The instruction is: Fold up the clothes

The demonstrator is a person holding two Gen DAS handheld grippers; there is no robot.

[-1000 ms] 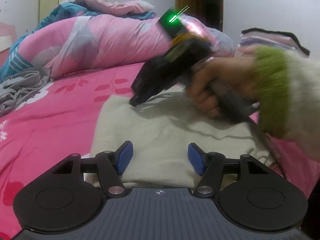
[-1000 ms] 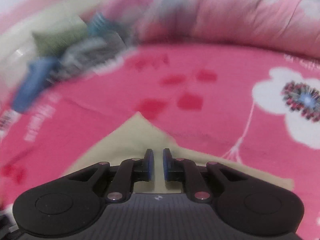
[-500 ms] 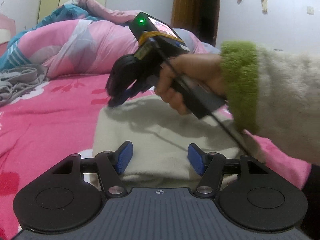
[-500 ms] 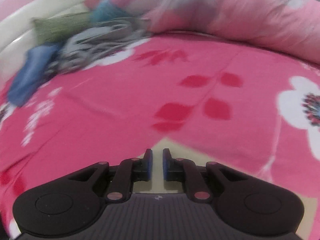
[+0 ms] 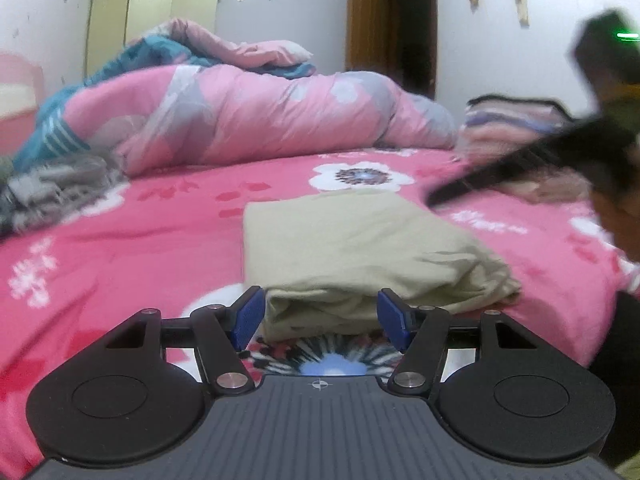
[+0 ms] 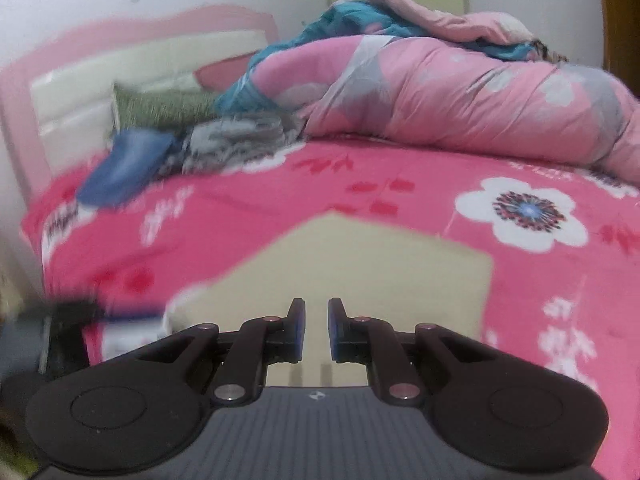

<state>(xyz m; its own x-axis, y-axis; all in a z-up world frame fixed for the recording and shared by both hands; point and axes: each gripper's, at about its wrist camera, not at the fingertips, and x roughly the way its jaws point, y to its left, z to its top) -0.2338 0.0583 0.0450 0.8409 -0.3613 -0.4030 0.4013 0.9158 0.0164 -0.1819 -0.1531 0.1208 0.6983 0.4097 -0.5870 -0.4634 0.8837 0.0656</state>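
A folded beige garment (image 5: 360,248) lies on the pink flowered bed sheet (image 5: 120,240). My left gripper (image 5: 320,314) is open, its blue pads on either side of the garment's near folded edge, just in front of it. My right gripper (image 6: 316,328) hangs above the beige garment (image 6: 360,264) with its jaws a narrow gap apart and nothing between them. In the left wrist view the right gripper (image 5: 452,192) shows blurred at the right, lifted off the garment.
A rolled pink quilt (image 5: 260,120) lies across the back of the bed. Crumpled grey clothes (image 5: 52,188) and a blue item (image 6: 124,168) lie at the left. A stack of folded clothes (image 5: 516,120) sits at the far right. The headboard (image 6: 100,64) stands behind.
My right gripper has lifted off the garment's far corner and pulled back to the right. My left gripper has backed off slightly, so the garment's near edge now shows whole.
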